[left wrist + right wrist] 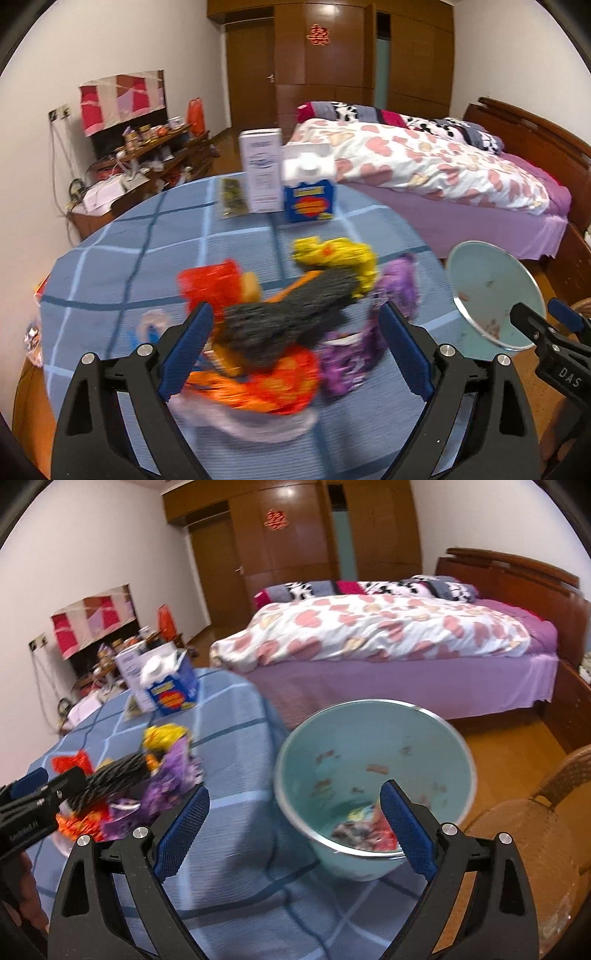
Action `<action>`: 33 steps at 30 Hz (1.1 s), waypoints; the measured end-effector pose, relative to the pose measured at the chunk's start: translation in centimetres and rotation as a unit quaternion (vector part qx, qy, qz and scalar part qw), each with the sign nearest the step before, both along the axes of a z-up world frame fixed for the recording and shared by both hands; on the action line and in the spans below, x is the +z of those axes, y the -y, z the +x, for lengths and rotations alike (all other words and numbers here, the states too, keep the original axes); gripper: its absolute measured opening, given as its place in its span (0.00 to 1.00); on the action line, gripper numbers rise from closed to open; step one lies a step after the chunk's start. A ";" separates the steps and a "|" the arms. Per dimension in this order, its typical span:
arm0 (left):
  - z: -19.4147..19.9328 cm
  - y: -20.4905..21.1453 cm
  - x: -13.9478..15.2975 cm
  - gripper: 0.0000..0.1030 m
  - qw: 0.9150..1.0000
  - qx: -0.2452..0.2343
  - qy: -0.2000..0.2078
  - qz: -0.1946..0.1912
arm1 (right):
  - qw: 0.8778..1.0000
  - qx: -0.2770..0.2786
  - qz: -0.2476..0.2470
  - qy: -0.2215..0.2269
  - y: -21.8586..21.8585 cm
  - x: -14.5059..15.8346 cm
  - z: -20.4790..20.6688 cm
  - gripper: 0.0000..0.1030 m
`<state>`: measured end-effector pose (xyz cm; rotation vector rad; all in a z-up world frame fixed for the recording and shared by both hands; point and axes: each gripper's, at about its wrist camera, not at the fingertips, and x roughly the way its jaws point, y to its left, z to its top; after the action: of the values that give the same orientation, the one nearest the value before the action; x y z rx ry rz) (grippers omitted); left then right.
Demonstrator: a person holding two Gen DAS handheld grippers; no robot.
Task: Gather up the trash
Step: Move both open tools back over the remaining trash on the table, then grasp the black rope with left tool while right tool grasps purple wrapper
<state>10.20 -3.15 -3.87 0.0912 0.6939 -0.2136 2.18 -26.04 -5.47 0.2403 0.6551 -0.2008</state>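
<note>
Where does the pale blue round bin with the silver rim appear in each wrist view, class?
Left wrist view: the pale blue round bin is at the right edge, beyond the table, tilted.
Right wrist view: it fills the centre-right, wrappers inside.
Shared landmark: the blue and yellow carton on the blue checked tablecloth.

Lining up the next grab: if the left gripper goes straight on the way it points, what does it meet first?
Most likely the dark bristly piece topping the wrapper pile on the blue checked tablecloth. It lies between the left gripper's open jaws; blur makes depth uncertain.
</note>
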 end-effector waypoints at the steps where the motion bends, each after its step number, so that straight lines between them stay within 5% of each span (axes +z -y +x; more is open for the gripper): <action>1: 0.0 -0.5 -0.1 0.86 1.000 0.002 -0.001 -0.001 | 1.000 0.009 0.001 -0.003 -0.7 -0.1 0.3 0.89; 6: 0.5 -2.3 -0.6 0.82 1.000 0.002 -0.005 0.003 | 0.999 0.038 -0.007 -0.013 -3.0 -0.5 1.0 0.88; 10: 1.0 -1.9 -1.1 0.74 1.000 -0.018 -0.010 0.010 | 0.998 0.058 -0.002 -0.021 -4.2 -0.7 1.7 0.74; 17: 3.1 0.1 -3.0 0.70 0.996 -0.067 -0.036 0.036 | 0.997 0.067 0.005 -0.031 -5.1 -1.2 2.6 0.74; 27: 4.1 -0.1 -4.2 0.23 0.995 -0.073 -0.047 0.040 | 0.996 0.071 0.020 -0.045 -5.4 -1.9 3.5 0.73; 33: 3.3 -1.8 -1.1 0.21 0.999 -0.049 -0.016 -0.004 | 0.995 0.080 0.029 -0.044 -6.0 -1.7 4.1 0.73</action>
<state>13.50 -1.31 -4.93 0.1144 0.7219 -0.3126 6.23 -19.99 -7.21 0.2345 0.7658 -0.0389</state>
